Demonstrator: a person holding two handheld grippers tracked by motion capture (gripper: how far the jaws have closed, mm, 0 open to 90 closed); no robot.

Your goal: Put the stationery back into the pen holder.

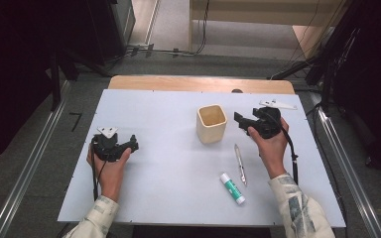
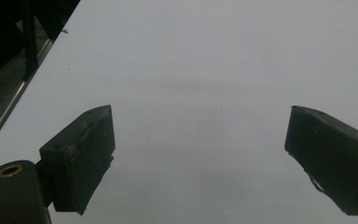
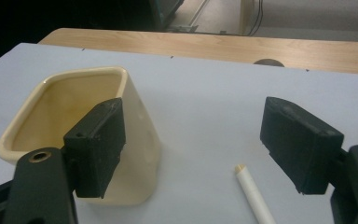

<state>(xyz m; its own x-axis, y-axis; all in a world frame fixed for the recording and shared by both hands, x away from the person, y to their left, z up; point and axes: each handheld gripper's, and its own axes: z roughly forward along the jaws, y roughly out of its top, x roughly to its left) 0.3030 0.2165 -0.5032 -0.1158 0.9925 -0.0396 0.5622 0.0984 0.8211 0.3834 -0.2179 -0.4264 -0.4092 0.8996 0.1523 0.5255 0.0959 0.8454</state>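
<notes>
High view: a pale blue-grey table top (image 1: pixel 168 163) on a wooden base, dark floor and metal rails to either side. The cream cup (image 1: pixel 211 123), square-mouthed and upright, stands right of centre toward the far edge. The right gripper (image 1: pixel 240 120) hovers just beside the cup on its right, jaws pointing left at it, spread apart with nothing between them. Behind that gripper a strip of bare board runs to the far edge. Nearer the person, a silver-white pen (image 1: pixel 240 164) lies roughly lengthwise, and a glue stick (image 1: pixel 232 188) with a green label lies just left of it, close to the near edge. The left gripper (image 1: pixel 132 144) rests on the left side, well apart from everything. A wide bare stretch separates it from the cup, and open board lies between it and the left edge.

Left gripper view: both black jaws stand wide apart, released, with only bare table (image 2: pixel 205 70) between and ahead. The table's left edge runs diagonally at upper left, dark floor beyond it.

Right gripper view: jaws released and spread. The left jaw overlaps the cup (image 3: pixel 70 116) in the picture; whether it touches I cannot tell. The cup's rim is cream, the inside yellowish, nothing inside it. The pen's tip (image 3: pixel 251 191) lies on the table low between the jaws. Beyond, open board reaches the wooden far edge (image 3: pixel 223 46).
</notes>
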